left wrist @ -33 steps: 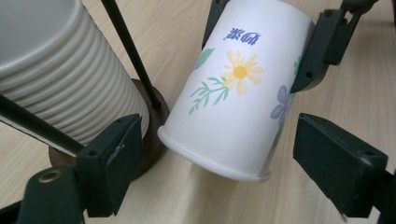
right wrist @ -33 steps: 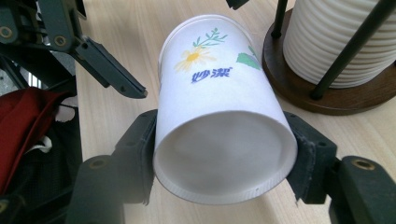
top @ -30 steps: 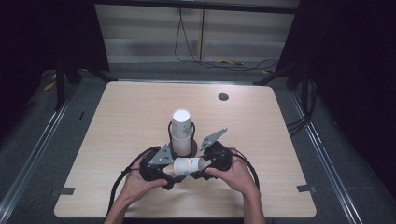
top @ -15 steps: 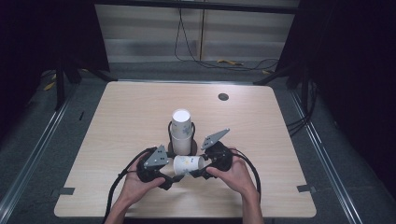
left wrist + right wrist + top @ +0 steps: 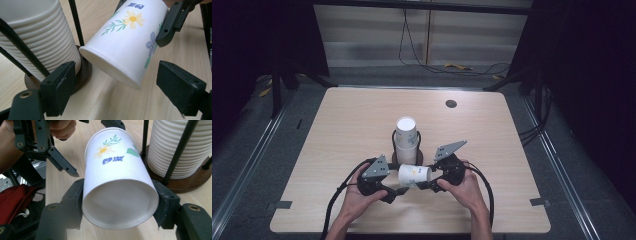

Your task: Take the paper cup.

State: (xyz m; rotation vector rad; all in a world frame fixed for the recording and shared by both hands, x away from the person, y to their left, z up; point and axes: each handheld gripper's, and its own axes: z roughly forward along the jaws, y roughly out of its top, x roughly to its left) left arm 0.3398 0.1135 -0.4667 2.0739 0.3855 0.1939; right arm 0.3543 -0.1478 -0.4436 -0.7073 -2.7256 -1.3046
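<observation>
Right tool [image 5: 120,202]: clamped on the paper cup [image 5: 117,182], held sideways above the bench [image 5: 362,115].
Left tool [image 5: 125,82]: jaws apart, flanking the cup's rim, not pressing.
Cup stack [image 5: 406,132]: upright just behind.

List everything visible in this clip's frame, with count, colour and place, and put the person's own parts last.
Paper cup: one, white with flower print, on its side, held above the table's near edge.
Cup stack: one, white, upright in the holder, mid-table.
Holder: one, dark round wooden base with black rods, around the stack.
Table: one, light wood.
Round dark spot: one, far right of the tabletop.
Cables: several, black and yellow, on the floor behind the table.
Left tool: one, black, jaws open near the cup's rim.
Right tool: one, black, shut on the cup's base end.
Hands: two, at the near edge.
</observation>
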